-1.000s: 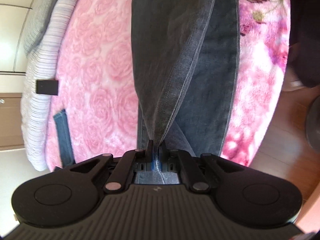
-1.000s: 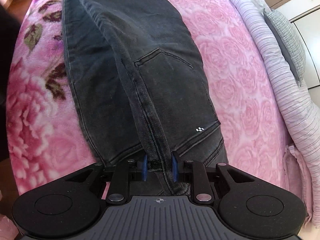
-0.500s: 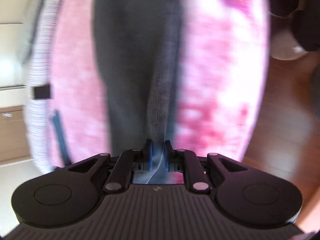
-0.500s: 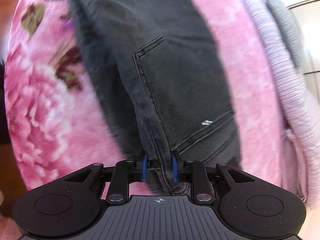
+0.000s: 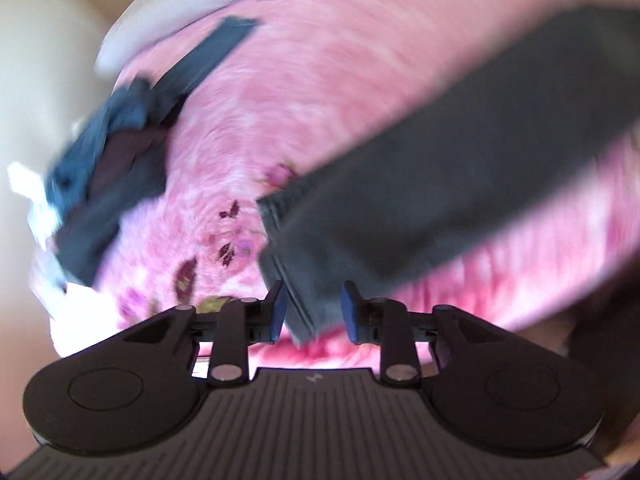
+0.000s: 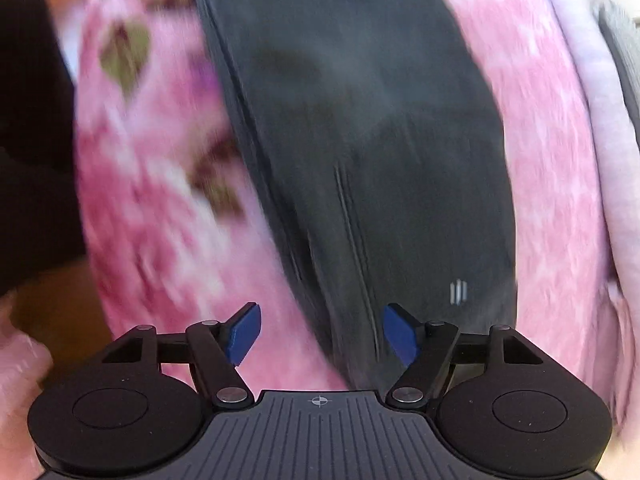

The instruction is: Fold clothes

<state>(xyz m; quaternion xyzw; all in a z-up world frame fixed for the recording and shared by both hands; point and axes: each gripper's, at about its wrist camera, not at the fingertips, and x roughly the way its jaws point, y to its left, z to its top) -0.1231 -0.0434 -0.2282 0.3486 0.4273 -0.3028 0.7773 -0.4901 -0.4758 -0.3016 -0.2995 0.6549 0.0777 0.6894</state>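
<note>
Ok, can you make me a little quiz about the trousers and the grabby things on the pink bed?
1. True or false: the right gripper grips the dark jeans.
2. What lies on the pink blanket far from the jeans: (a) a blue garment, (b) a book, (c) a shoe?
3. Fill in: the left gripper's jaws are ____.

Key: 1 false, its jaws are opening, pads clear of the cloth. 2 a. 3 opening, with the trouser hem between them.
</note>
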